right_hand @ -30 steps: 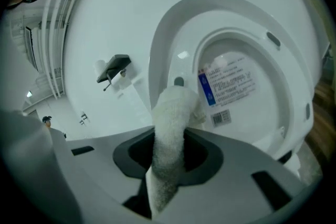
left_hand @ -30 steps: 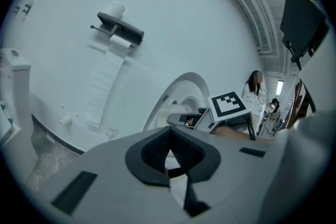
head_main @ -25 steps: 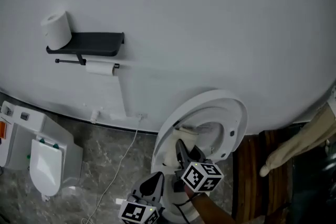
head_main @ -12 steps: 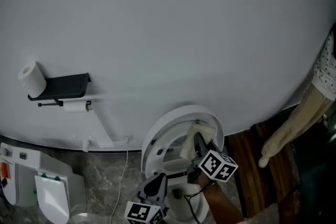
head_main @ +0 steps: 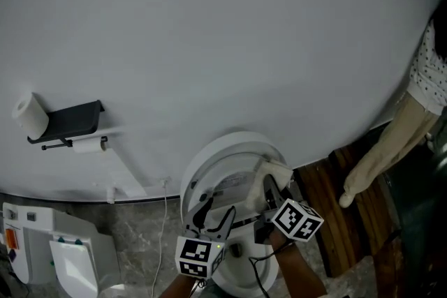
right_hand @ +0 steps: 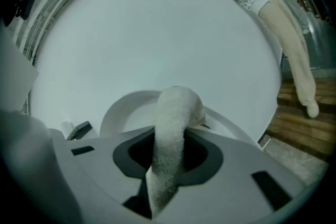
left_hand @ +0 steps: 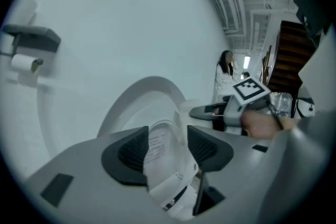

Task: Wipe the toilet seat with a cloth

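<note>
- The right gripper [right_hand: 169, 159] is clamped on a white terry cloth [right_hand: 176, 110]. The cloth stands up from the jaws in a thick roll, with its bunched end over the far rim of the white plastic toilet seat [head_main: 194, 181].
- The left gripper [left_hand: 166, 145] is just beside it. Its jaws are opening, with a white edge of the toilet bearing a printed label [left_hand: 156, 147] between the pads. I don't think the pads are pressing on it, and I can't tell whether that edge is seat or lid.
- If that edge was being steadied, letting go could let it swing or drop onto the cloth.
- The cloth is pinched along one narrow strip, so a hard drag across the rim could pull it free.
- The two grippers are close enough to knock together mid-wipe.
</note>
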`<state>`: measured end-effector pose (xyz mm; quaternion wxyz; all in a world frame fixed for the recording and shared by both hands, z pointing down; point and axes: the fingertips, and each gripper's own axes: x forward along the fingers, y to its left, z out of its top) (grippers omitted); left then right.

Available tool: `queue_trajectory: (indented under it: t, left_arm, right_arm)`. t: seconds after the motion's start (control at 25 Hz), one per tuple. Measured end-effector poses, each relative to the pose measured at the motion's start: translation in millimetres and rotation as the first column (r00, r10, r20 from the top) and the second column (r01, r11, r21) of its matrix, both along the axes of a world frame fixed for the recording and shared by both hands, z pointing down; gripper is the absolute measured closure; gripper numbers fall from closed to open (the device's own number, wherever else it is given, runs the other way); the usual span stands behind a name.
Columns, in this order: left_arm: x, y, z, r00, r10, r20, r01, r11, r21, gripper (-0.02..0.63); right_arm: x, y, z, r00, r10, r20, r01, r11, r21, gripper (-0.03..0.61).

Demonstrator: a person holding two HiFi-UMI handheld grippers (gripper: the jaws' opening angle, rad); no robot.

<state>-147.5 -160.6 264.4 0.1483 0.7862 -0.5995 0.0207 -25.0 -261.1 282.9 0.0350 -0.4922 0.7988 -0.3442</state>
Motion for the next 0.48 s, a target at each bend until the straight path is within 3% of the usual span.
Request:
queue_trajectory:
  t: [0.08,0.24,0.32,0.48]
  left_arm:
    - [0,-23,-2,0.994,-0.007,0.107,0.007,1.000,-0.001,0.337]
    - [-16,-68,-4,0.957,-0.102,0.273,0.101,0.995,0.016,0.325]
    - [-23,-85,-4,0.943,-0.129,0.305,0.133,0.991,0.008,0.325]
    - [-24,-110,12,0.945,-0.104,0.311,0.140,0.986,-0.096,0.327]
  right_arm:
    - [13,16,-3,1.000,-0.008,0.001,0.008,1.000,-0.003,0.489]
    - [42,41,-2,1.000,0.007,0.027,-0.006,0.999,-0.039,0.489]
    - [56,48,-4,0.998,0.034,0.049,-0.032,0.998,-0.049,0.489]
    - [78,51,-11,0.992,0.100,0.077,-0.098,0.995,-0.028,0.489]
